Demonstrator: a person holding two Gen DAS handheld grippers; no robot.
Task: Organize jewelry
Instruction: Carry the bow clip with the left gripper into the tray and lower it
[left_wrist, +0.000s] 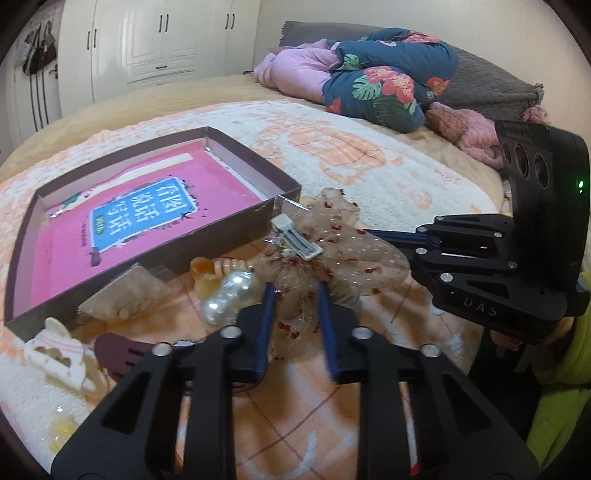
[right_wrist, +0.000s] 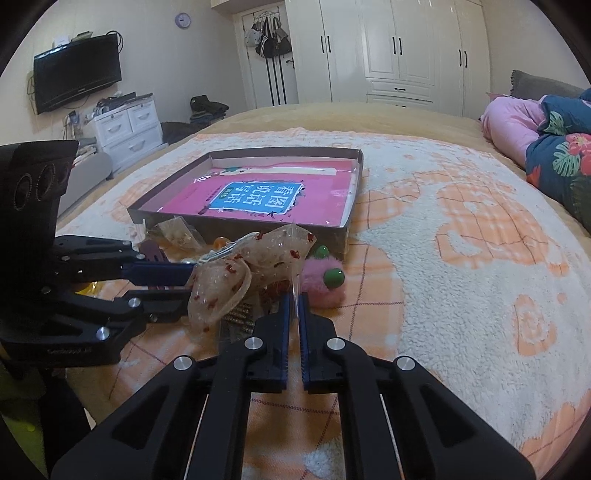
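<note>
I see a sheer beige bow hair clip (left_wrist: 332, 254) flecked with red sequins, a pink book (left_wrist: 140, 221) bearing a blue label inside a brown cardboard box (right_wrist: 236, 225), a fuzzy pink hair tie (right_wrist: 325, 284) with green beads, and a cream blanket (right_wrist: 461, 258) with orange checks.
</note>
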